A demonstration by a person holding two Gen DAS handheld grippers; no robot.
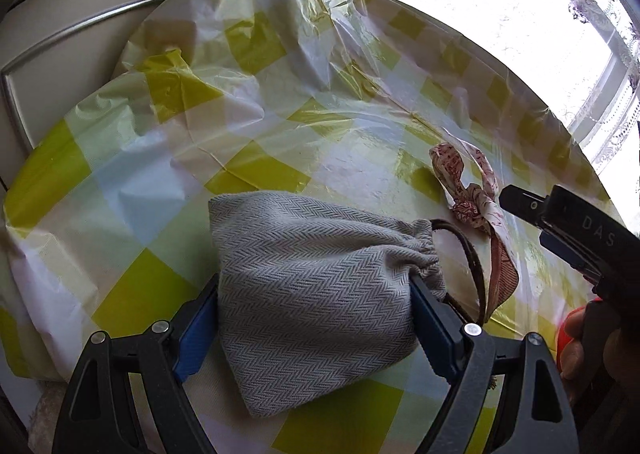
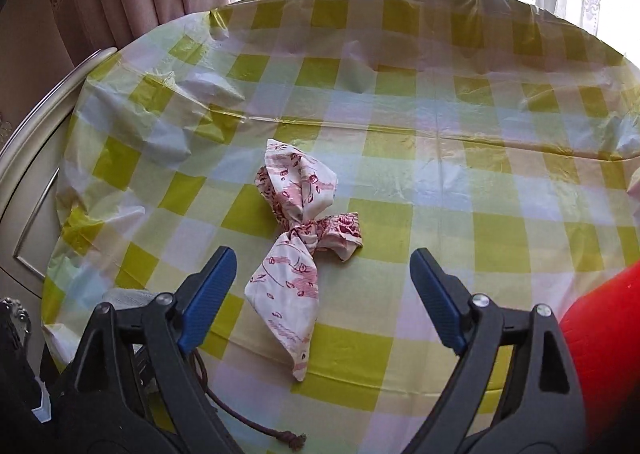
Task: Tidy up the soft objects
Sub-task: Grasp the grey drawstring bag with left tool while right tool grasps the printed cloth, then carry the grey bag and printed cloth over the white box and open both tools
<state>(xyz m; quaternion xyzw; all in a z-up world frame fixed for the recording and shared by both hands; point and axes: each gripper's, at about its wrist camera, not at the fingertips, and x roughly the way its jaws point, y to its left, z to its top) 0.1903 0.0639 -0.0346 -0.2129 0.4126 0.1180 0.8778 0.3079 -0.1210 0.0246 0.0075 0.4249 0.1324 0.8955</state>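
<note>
A grey herringbone drawstring pouch (image 1: 316, 290) lies on the checked tablecloth. My left gripper (image 1: 316, 294) has its blue pads against both sides of the pouch and is shut on it. The pouch's brown cord (image 1: 472, 258) trails to the right, and its knotted end shows in the right wrist view (image 2: 288, 316). A knotted white cloth with a red print (image 2: 302, 238) lies in the middle of the table; it also shows in the left wrist view (image 1: 476, 202). My right gripper (image 2: 324, 286) is open, its jaws on either side of the cloth's near end, and it shows from outside in the left wrist view (image 1: 520, 202).
The round table wears a yellow, white and blue checked plastic cloth (image 2: 440, 182), wrinkled at the left. A bright window with lace curtains (image 1: 520, 14) is behind it. A cream panelled cabinet (image 1: 48, 34) stands to the left. A red object (image 2: 608, 342) sits at the right edge.
</note>
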